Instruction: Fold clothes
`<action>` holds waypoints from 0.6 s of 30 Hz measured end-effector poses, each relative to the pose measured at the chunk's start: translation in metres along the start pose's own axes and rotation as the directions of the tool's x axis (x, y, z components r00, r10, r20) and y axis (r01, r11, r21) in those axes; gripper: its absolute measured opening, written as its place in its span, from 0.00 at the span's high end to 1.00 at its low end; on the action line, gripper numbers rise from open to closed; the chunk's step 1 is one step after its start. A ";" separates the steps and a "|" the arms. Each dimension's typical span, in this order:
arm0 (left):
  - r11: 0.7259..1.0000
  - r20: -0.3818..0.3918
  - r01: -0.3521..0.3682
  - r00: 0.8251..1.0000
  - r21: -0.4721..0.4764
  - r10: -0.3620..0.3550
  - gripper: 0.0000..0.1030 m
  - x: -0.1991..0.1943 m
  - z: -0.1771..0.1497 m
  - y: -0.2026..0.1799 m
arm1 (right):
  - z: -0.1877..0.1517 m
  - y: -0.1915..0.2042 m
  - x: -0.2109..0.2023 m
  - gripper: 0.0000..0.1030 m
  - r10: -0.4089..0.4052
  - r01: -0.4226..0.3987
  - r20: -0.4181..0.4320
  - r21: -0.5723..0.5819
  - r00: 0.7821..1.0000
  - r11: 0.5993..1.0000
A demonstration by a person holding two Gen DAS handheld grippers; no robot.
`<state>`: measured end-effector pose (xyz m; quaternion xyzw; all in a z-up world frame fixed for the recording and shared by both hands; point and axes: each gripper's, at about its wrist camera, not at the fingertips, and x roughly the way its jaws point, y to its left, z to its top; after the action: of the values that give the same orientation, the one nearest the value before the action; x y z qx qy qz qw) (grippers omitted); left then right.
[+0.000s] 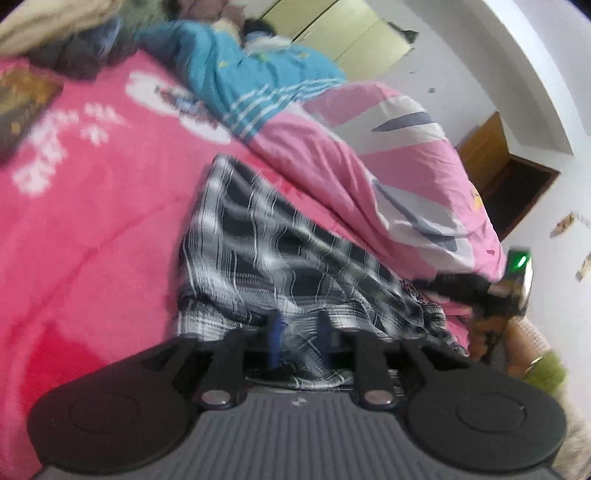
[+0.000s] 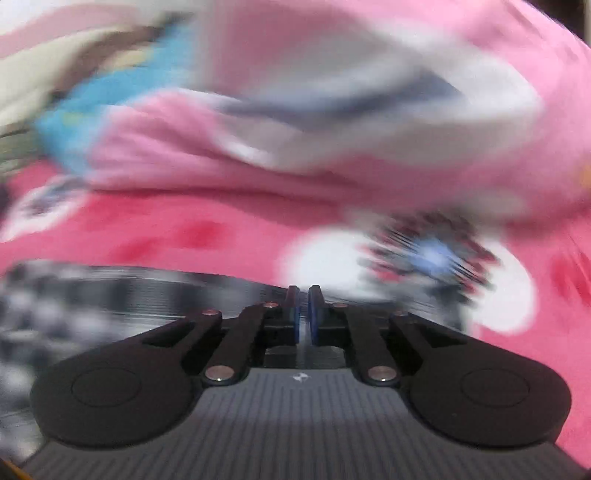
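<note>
Your left gripper (image 1: 298, 341) grips the near edge of the checked garment (image 1: 266, 254), which trails across the pink bed cover (image 1: 92, 206) beside the pink quilt (image 1: 399, 177); your right gripper (image 2: 303, 314) is nearly closed, its hold lost in blur.

Bright pink bedspread (image 1: 92, 221) with white lettering and cartoon patches, bunched pink quilt (image 1: 406, 177) with white and grey shapes, yellow-green cupboard doors (image 1: 340, 33) behind, white wall (image 1: 461, 62), brown wooden door (image 1: 484, 147), dark doorway beside it
</note>
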<state>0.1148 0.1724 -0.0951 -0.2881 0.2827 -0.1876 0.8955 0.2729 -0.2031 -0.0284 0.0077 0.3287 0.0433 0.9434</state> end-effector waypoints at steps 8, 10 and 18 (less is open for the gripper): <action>0.999 -0.036 0.021 0.999 -0.045 -0.022 0.75 -0.009 0.002 0.015 | -0.019 0.124 0.040 0.86 0.350 -0.371 -0.158 -0.130 0.923 0.920; 0.999 -0.015 0.027 1.000 -0.047 -0.027 0.75 -0.015 0.003 0.018 | -0.036 0.128 0.062 0.86 0.347 -0.363 -0.140 -0.112 0.927 0.925; 0.995 0.098 0.036 0.995 -0.095 -0.026 0.60 -0.041 0.009 0.035 | -0.028 0.107 -0.024 0.39 0.288 -0.290 -0.047 -0.043 0.957 0.956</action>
<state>0.0948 0.2235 -0.0940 -0.3440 0.2432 -0.1735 0.8902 0.2290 -0.0987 -0.0309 0.0315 0.3420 0.1888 0.9200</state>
